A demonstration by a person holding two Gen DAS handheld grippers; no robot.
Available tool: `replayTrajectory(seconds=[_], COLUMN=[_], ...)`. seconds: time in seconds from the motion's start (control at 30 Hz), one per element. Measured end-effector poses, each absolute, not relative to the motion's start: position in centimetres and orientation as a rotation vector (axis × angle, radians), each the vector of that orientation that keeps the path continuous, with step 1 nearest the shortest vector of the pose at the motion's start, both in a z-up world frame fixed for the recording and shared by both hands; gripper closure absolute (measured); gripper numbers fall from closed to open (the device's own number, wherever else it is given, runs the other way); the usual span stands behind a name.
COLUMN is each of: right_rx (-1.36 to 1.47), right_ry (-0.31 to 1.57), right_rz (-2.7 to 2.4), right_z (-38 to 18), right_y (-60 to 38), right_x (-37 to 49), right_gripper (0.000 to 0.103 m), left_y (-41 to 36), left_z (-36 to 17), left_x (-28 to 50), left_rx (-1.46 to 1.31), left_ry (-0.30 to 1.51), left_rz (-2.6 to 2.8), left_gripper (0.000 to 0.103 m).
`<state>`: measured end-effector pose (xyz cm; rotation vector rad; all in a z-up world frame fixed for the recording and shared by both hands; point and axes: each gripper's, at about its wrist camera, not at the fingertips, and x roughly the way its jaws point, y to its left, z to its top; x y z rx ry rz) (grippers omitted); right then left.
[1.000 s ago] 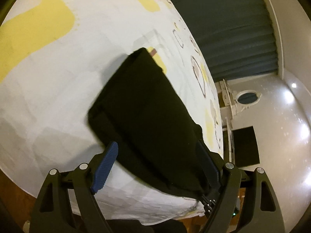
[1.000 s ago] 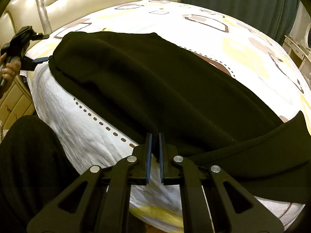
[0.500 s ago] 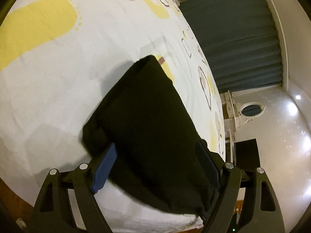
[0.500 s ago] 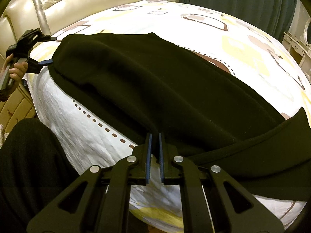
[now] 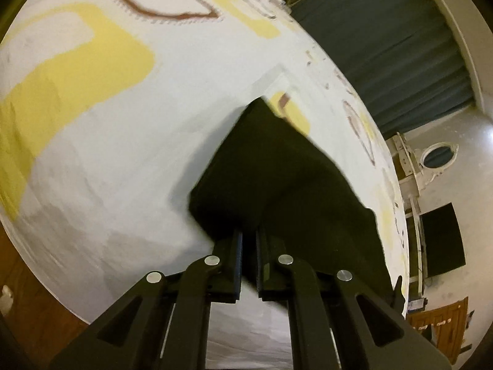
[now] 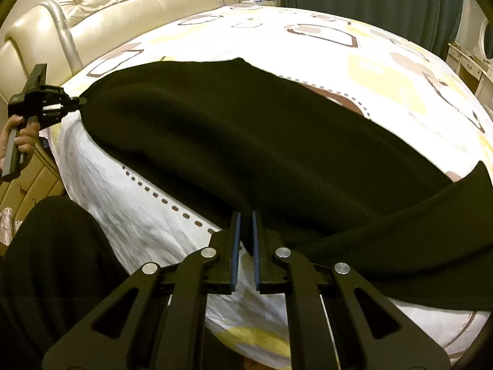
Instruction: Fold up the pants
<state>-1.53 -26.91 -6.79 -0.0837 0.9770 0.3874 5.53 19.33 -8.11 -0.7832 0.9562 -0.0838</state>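
Two black two-finger tools are in use, one in each hand. We see the left tool [image 5: 249, 240] with its blue-padded fingers brought together on a bunched end of the black fabric pants [image 5: 277, 185]; the cloth passes between the pads and is pinched there. From the right wrist view, the same left tool [image 6: 78, 101] appears at the far left, clamped on the end of the pants near the bed's edge, with the person's hand [image 6: 23, 132] wrapped around its handle.

The right tool [image 6: 245, 234] is likewise closed, its blue pads [image 6: 235, 246] pressed on the near edge of the pants, where a fold of cloth runs down between them.

The pants [image 6: 246, 141] lie stretched lengthwise across the near side of the bed, from the left tool to the right side of the frame, where a second black layer [image 6: 416, 231] crosses beneath the long leg.

The bed is covered by a white sheet with yellow patches and brown outlined squares [image 6: 354, 49]. Beyond it we see a cream tufted headboard [image 6: 123, 3] and dark teal curtains [image 6: 369, 3]. A leg in dark clothing [image 6: 55, 262] occupies the lower left.
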Motion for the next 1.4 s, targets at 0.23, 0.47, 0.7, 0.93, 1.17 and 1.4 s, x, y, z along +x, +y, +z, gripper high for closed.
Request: replayTrajectory(seconds=[0.23, 0.47, 0.7, 0.93, 1.17, 1.4], right_rx=[0.091, 0.361, 0.457, 0.451, 0.457, 0.511], right_ry=[0.974, 0.875, 1.037, 1.2, 1.296, 1.215], right_rz=[0.387, 0.134, -0.284, -0.496, -0.624, -0.592], right_z=[-4.8, 1.3, 0.9, -5.4, -8.6, -5.5], right_y=[-29.7, -43.0, -55.0, -57.2, -58.1, -57.6], right_x=[-1.5, -0.5, 8.4, 16.0, 17.4, 17.6], right_gripper=[0.09, 0.076, 0.07, 0.07, 0.058, 0.096], left_y=[19.1, 18.7, 15.2, 11.8, 9.9, 10.0], left_z=[-7.1, -3.5, -1.7, -3.9, -5.3, -5.4], left_x=[5.4, 4.1, 7.6, 9.0, 8.8, 8.9], left_rx=[-0.737, -0.605, -0.467, -0.53, -0.481, -0.503], left_ry=[0.966, 0.923, 0.879, 0.951, 0.994, 0.995], left_rz=[-0.127, -0.108, -0.01, -0.034, -0.045, -0.044], left_gripper=[0.091, 0.057, 0.027, 0.027, 0.025, 0.024])
